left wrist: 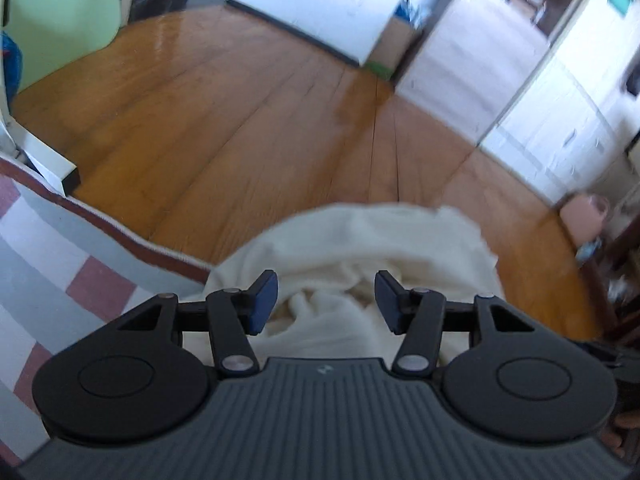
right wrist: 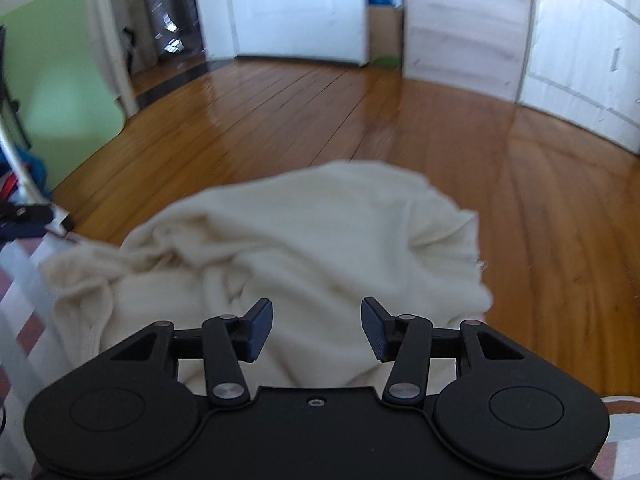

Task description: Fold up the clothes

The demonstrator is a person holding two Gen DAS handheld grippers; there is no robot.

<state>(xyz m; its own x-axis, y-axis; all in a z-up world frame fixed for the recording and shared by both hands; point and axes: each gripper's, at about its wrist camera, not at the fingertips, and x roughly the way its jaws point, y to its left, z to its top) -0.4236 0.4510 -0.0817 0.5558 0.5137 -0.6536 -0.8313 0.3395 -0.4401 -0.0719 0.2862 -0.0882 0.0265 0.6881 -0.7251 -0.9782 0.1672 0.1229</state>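
A cream-white fleecy garment lies crumpled in a heap on a bed with a grey, white and red checked cover. In the left wrist view the same garment bulges just beyond the fingers. My left gripper is open, its blue pads apart above the cloth with nothing between them. My right gripper is open too, hovering over the near part of the heap. Whether either touches the fabric cannot be told.
The bed's edge runs along a glossy wooden floor. White wardrobes and a white door stand at the far side. A green panel is at the left, a pink object by dark furniture at the right.
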